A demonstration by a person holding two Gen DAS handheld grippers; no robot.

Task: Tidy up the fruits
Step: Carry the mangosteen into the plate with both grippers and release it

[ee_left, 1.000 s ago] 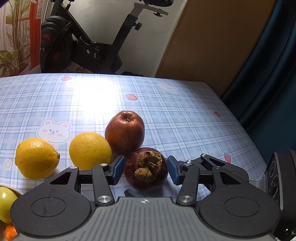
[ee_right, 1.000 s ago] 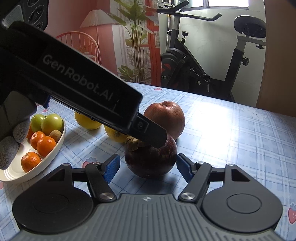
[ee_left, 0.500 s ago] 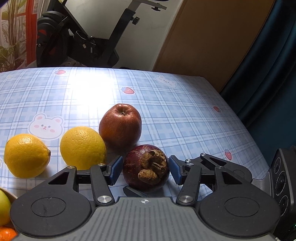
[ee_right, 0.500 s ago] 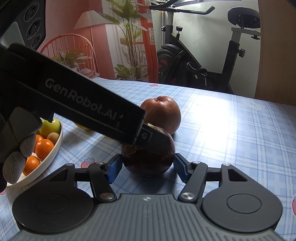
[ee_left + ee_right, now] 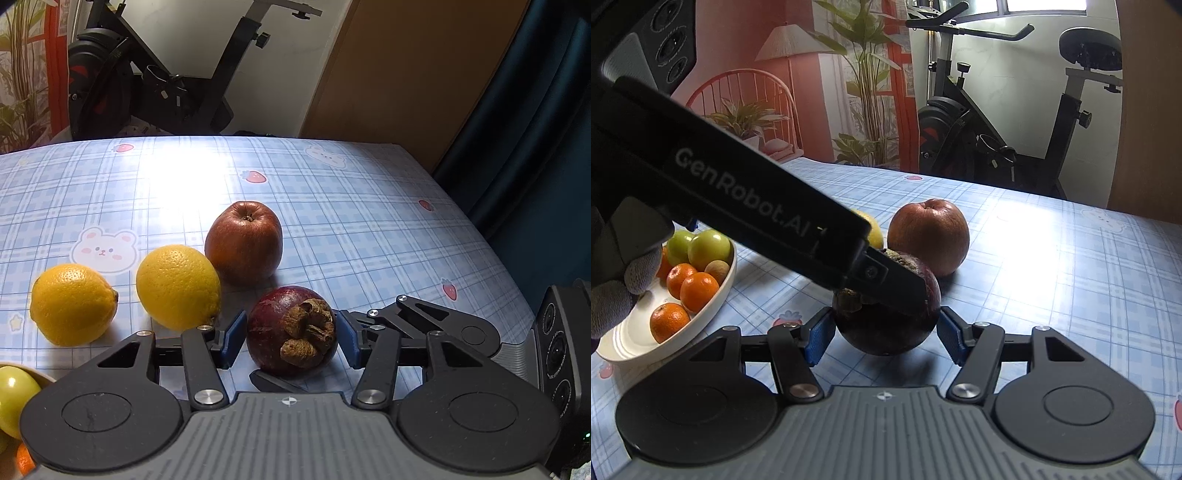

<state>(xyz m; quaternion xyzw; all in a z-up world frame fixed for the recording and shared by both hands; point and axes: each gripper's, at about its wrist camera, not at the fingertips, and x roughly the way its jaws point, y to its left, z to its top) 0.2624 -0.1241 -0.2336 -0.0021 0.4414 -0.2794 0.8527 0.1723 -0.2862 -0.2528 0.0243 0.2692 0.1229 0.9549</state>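
A dark purple mangosteen (image 5: 291, 328) with a dried brown calyx sits on a tabletop (image 5: 369, 229) covered in a blue plaid cloth printed with bears and strawberries. In the left wrist view, the left gripper (image 5: 291, 338) brackets this fruit: its blue-padded fingers (image 5: 232, 338) stand on either side of the mangosteen, spread about as wide as the fruit, with the right pad touching or almost touching the skin and a slim gap on the left; whether they are pressing on it cannot be told. The right gripper (image 5: 884, 338) comes at the same mangosteen (image 5: 886, 325) from another side, and in its own view its blue fingers (image 5: 820, 338) also flank the fruit closely without clearly clamping it. The black body of the left gripper crosses the right wrist view diagonally and covers the top of the mangosteen. Just behind the mangosteen stands a red apple (image 5: 243, 242), stem up. To the apple's left lie two yellow lemons, the nearer lemon (image 5: 179, 286) touching or almost touching the apple, the farther lemon (image 5: 72, 304) a little apart. At the left edge of the tabletop a white oval dish (image 5: 716, 295) holds small oranges (image 5: 698, 290), green fruits (image 5: 709, 249) and one small brown fruit. A gloved hand (image 5: 613, 291) grips the left gripper beside the dish. An exercise bike (image 5: 1015, 129) stands beyond the tabletop.
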